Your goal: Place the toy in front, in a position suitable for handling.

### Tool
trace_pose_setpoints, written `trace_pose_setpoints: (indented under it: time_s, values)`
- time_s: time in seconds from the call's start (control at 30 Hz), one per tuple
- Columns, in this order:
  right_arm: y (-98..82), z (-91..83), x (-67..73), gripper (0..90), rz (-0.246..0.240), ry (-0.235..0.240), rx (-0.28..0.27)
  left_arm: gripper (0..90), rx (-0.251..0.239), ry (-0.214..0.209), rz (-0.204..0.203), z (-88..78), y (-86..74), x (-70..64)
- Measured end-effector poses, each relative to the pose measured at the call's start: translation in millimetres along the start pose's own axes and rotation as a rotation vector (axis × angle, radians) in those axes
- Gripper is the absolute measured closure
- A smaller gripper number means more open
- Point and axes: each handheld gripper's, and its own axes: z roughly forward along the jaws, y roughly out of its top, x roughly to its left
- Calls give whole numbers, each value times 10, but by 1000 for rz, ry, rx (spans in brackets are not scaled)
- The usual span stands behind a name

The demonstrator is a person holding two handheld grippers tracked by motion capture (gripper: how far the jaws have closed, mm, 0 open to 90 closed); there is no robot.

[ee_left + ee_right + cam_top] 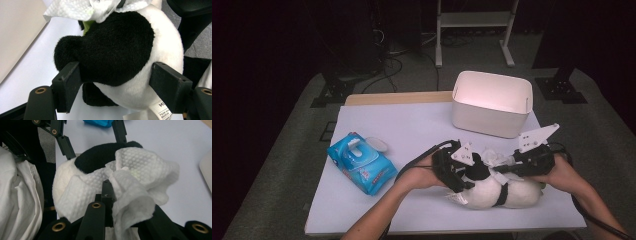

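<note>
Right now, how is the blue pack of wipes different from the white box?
The blue pack of wipes is bright blue and soft-looking, while the white box is plain white with stiff walls. The pack lies flat and low at the table's left; the box stands taller at the far right. The pack's flap is open on top; the box has no lid, and its inside looks empty. Both rest on the table, untouched by either gripper.

Sewn-in label (161, 110) on the plush panda (140, 57): white fabric, printed in black; the letters "MI" are made out at its cut-off edge, followed by lines of small print too fine to be read. No other text is legible.
</note>
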Motion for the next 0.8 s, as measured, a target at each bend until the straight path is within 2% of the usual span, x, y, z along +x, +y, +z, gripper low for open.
trace_pose_setpoints:
  time_s: [0.13,0.3,0.43,0.6,0.73,0.8]
  values:
    - [61,45,-11,798,-14,5,1,254,8,0,9,30,37,9]
    - [54,34,-18,799,-1,-2,-16,253,-4,-11,7,48,40,11]
    - [7,-1,-12,799,5,-7,0,245,-22,-11,-15,-9,-19,-25]
    - [-37,-7,-11,799,14,-5,-11,216,-21,-15,-45,-32,-126,-91]
    - [-31,-5,-11,800,10,-8,-8,213,-29,-47,-57,11,-214,-175]
    - [-13,-3,2,799,8,1,-12,214,-24,-59,-46,54,-239,-216]
